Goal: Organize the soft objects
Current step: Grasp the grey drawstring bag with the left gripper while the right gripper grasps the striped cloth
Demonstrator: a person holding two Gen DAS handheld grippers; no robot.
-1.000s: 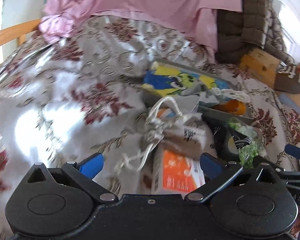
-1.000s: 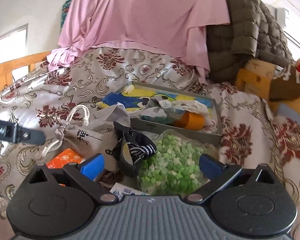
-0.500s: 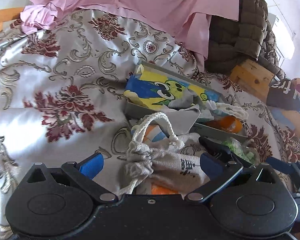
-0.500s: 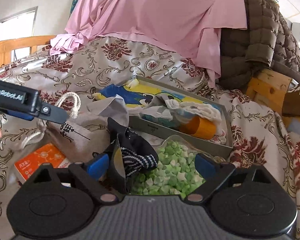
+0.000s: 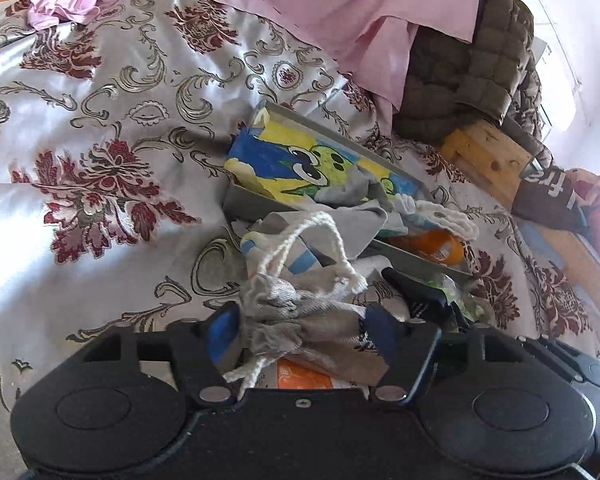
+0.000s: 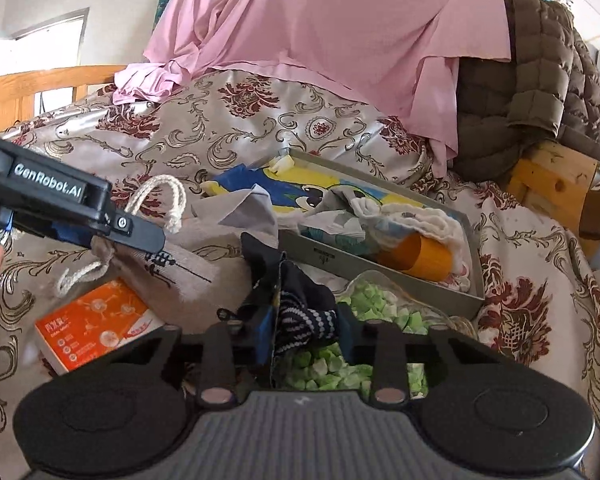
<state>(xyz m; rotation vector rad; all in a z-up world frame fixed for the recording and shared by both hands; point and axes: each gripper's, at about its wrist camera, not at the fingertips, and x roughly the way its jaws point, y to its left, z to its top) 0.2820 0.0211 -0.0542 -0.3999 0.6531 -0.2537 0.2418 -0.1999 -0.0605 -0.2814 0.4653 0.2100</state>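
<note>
At lower centre of the left wrist view, the left tongs (image 5: 298, 330) have just been closing and now pinch the gathered neck of the grey drawstring cloth pouch (image 5: 308, 320), its white cord looping up above the grip; grabbing at the bunched neck likely gives the firmest hold on a floppy bag. Under it peeks the orange-and-white cardboard packet (image 5: 300, 376), lying flat on the floral satin bedspread (image 5: 100, 140). At lower centre of the right wrist view, the right tongs (image 6: 304, 330) have also just been closing and stand narrow, clamped on the dark navy striped sock (image 6: 304, 312), which sits bunched on top of the clear bag of green foam bits (image 6: 364, 308). Right of centre there, the shallow grey metal tray (image 6: 384, 276) rests on the bedspread, already holding a blue-and-yellow cartoon cloth (image 6: 300, 188), a white knitted piece (image 6: 420, 216) and an orange cylinder (image 6: 416, 258). Probably the tray is the collection spot, so both soft items look grabbed for lifting into it.
</note>
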